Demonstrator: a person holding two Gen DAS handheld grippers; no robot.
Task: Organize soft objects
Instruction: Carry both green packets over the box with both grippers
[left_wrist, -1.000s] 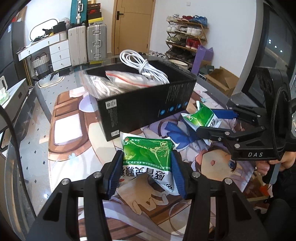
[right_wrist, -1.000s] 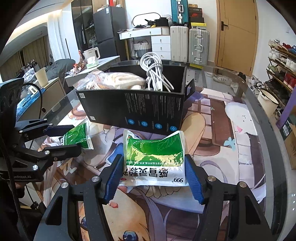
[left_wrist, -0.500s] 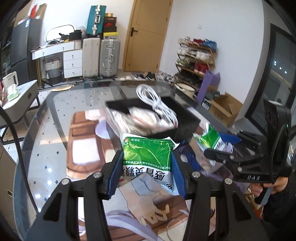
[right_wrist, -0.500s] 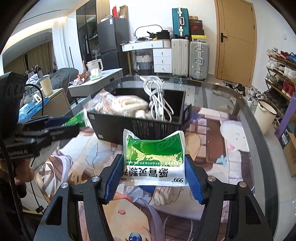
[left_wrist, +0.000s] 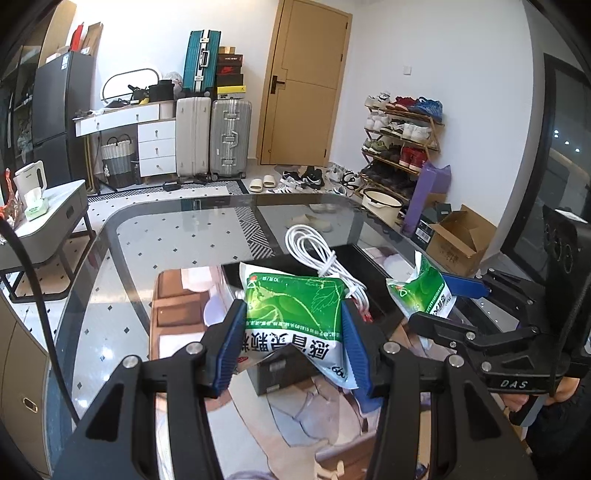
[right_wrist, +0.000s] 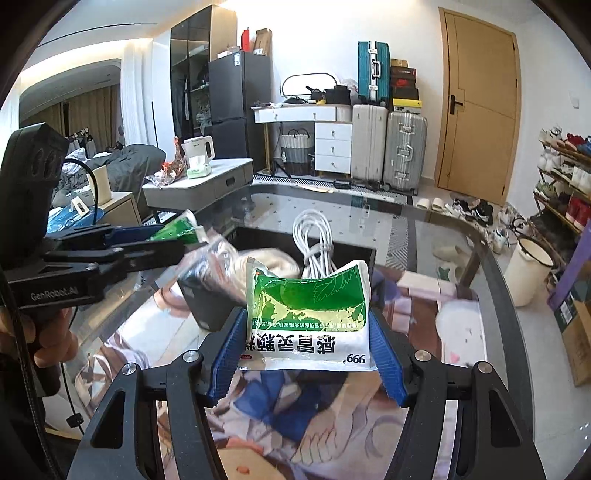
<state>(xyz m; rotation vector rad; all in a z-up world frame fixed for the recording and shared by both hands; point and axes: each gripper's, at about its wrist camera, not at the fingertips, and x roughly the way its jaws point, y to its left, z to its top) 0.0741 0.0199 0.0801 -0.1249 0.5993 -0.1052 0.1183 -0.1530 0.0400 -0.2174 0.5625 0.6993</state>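
My left gripper (left_wrist: 291, 343) is shut on a green-and-white medicine pouch (left_wrist: 295, 314), held in the air above the near end of the black box (left_wrist: 373, 273). My right gripper (right_wrist: 308, 350) is shut on a second green-and-white pouch (right_wrist: 310, 317), held up in front of the black box (right_wrist: 207, 306). The box holds a coiled white cable (left_wrist: 317, 251) and clear plastic bags (right_wrist: 229, 266). Each gripper shows in the other's view, the right gripper (left_wrist: 439, 295) and the left gripper (right_wrist: 173, 236), each with its pouch.
The box stands on a glass table (left_wrist: 155, 236) with an anime-print mat (right_wrist: 295, 413) under it. Beyond the table are suitcases (left_wrist: 214, 136), a white drawer unit (left_wrist: 155, 147), a shoe rack (left_wrist: 402, 144) and a grey side table (left_wrist: 48, 218).
Both grippers have risen from the table with their pouches. The box now lies lower and farther in both views, with the pouches up over it.
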